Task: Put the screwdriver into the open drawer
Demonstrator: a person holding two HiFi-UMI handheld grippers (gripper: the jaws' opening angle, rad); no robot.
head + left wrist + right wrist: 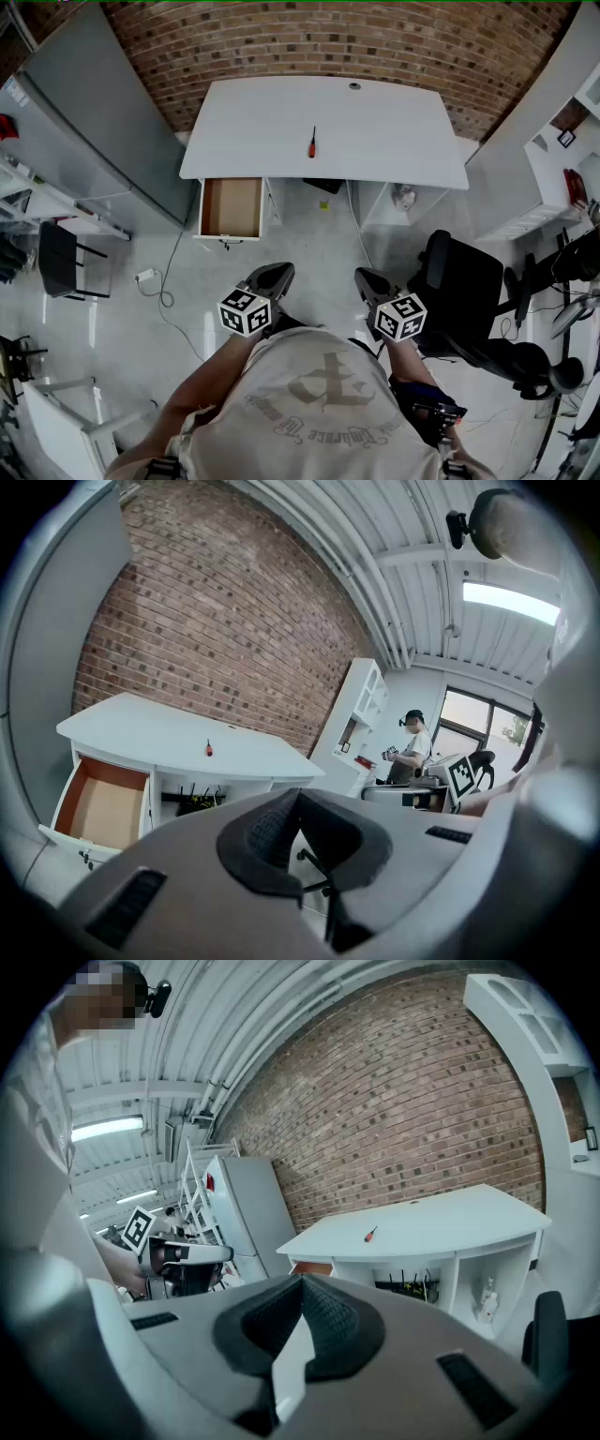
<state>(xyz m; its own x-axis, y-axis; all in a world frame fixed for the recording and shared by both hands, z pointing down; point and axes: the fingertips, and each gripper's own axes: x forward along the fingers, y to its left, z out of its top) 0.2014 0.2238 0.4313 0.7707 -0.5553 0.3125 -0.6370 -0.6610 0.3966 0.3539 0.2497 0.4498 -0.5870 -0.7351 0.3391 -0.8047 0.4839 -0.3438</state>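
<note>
Red-handled slim screwdriver (312,143) on smooth white desk (394,131); brown boxy drawer (231,207) open.

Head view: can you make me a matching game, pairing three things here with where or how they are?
1 screwdriver
2 drawer
3 chair

A open and empty, under the left end of the desk
B black, standing on the floor
C lying on the desk top

Pairs: 1-C, 2-A, 3-B
</note>
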